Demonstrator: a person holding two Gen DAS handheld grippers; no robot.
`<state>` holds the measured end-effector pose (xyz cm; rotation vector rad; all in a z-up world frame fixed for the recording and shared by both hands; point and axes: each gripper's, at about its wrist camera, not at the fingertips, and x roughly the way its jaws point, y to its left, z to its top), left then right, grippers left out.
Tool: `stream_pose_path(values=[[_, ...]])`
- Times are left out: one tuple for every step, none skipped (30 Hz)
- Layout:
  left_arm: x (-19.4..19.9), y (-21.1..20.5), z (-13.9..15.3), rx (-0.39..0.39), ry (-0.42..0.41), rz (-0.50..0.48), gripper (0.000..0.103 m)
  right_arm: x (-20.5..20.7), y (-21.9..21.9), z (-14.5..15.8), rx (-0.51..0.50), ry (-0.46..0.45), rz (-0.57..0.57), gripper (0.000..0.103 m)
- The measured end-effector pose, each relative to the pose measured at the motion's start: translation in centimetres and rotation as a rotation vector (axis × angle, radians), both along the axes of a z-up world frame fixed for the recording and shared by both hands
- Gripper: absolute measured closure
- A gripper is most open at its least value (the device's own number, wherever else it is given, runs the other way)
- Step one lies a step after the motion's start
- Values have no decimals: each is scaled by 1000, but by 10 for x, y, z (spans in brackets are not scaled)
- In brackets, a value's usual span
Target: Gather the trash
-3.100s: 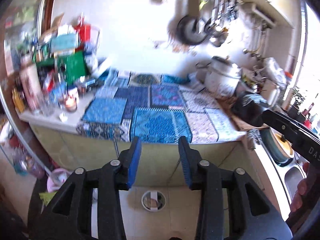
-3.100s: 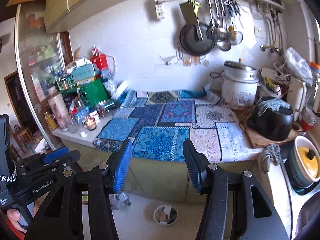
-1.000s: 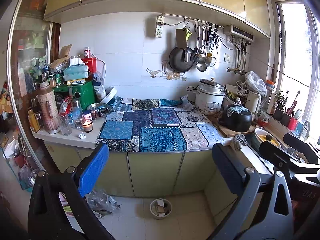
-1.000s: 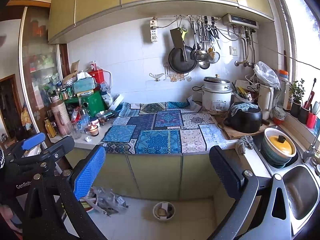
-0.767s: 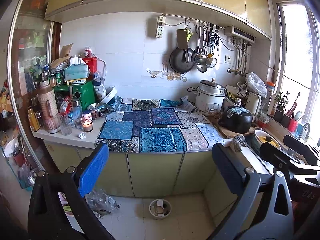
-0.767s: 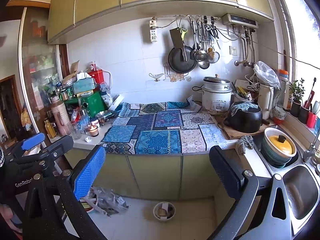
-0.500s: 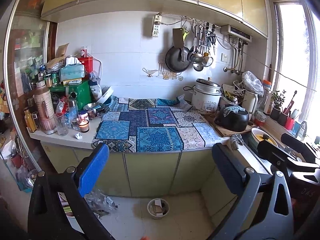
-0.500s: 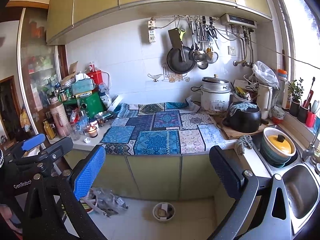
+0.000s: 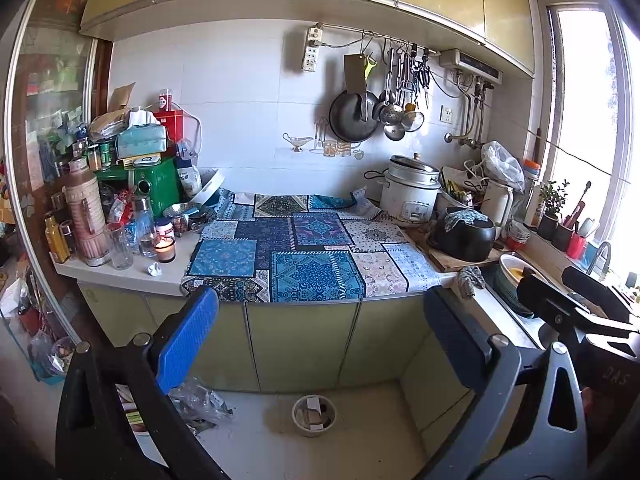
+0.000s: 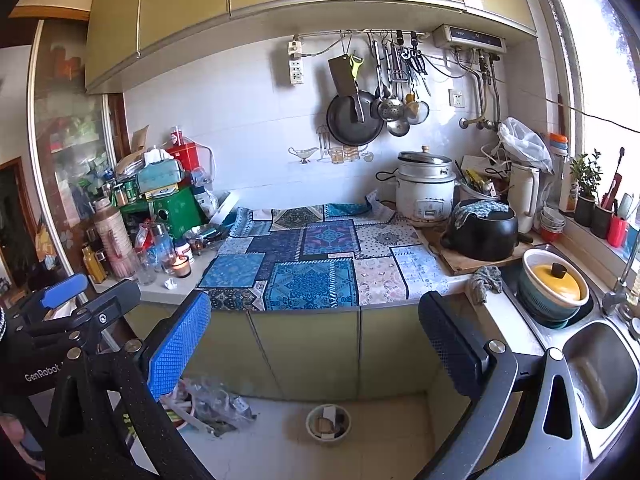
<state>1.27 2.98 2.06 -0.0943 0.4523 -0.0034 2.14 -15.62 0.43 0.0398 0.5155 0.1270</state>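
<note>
Counted items on the counter: one patchwork cloth (image 9: 304,256), one lit candle (image 9: 165,247), one crumpled paper scrap (image 9: 154,269), one white rice cooker (image 9: 410,196), one black pot (image 9: 464,236) and one green box (image 9: 158,186). On the wall: one hanging pan (image 10: 354,118) and one cleaver (image 10: 345,74). On the floor: one small bowl (image 10: 329,424) and one heap of clear plastic wrappers (image 10: 216,402). In the sink area: one yellow-lidded pot (image 10: 554,280).

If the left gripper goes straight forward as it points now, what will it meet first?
Probably the green cabinet doors under the patterned cloth. The left gripper, wide open and empty, has nothing nearer between its fingers; depth is uncertain.
</note>
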Motion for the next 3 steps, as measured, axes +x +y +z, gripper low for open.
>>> stream_pose_path(values=[[1, 1, 0, 1, 2, -2, 0, 1, 1, 0, 0, 3, -2, 0], [2, 1, -1, 1, 5, -3, 0, 2, 1, -1, -1, 6, -3, 0], [4, 2, -2, 1, 10, -5, 0, 3, 2, -2, -2, 10, -4, 0]])
